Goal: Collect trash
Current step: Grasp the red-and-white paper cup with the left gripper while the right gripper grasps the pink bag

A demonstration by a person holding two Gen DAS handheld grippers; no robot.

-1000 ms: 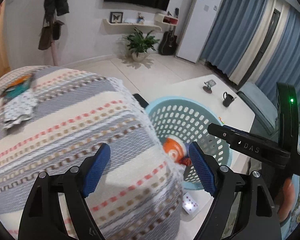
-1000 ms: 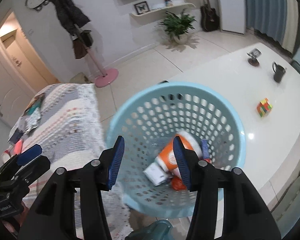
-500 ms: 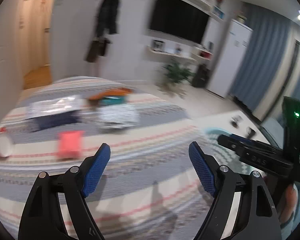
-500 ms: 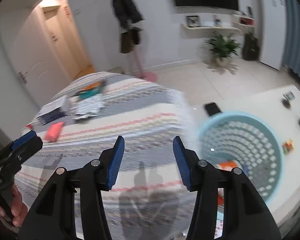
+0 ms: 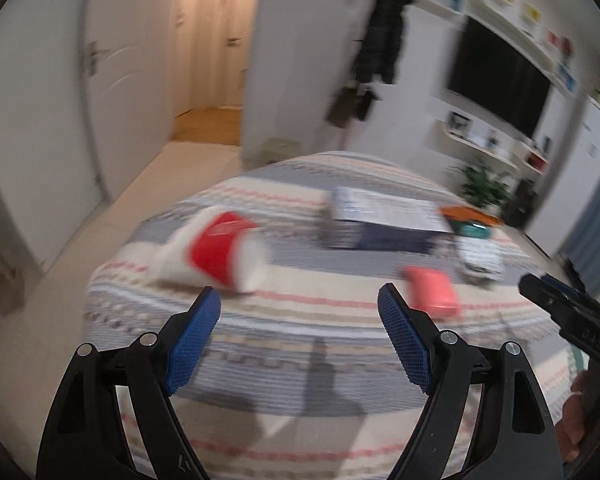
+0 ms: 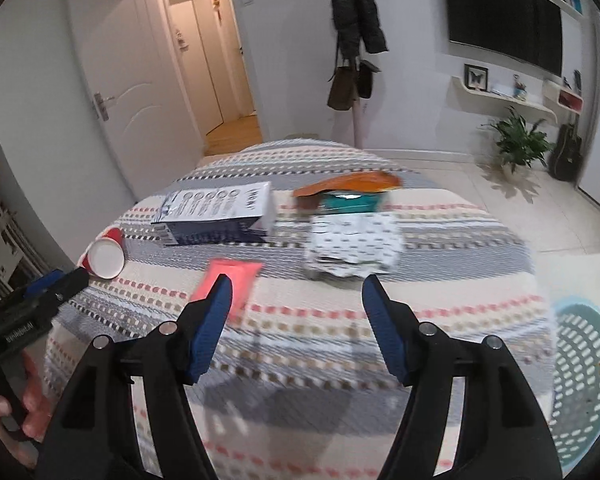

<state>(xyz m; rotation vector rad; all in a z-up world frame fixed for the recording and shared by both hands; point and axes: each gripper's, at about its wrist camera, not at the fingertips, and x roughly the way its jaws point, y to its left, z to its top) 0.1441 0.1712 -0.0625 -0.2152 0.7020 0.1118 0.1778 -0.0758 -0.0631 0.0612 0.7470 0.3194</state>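
Both grippers hang over the striped blanket [image 6: 440,240] with jaws wide and nothing between them; the left gripper [image 5: 299,334] faces a red-and-white paper cup [image 5: 216,254] lying on its side at the far left, and the right gripper [image 6: 296,326] sits just behind a pink packet [image 6: 230,276]. Farther off lie a dark blue box [image 6: 220,214], a patterned white wrapper [image 6: 354,244] and an orange and teal item [image 6: 348,190]; the light blue basket [image 6: 580,380] stands at the near right, beside the blanket.

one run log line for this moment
left gripper: open, empty | right gripper: open, empty | red cup, pink packet on striped cloth
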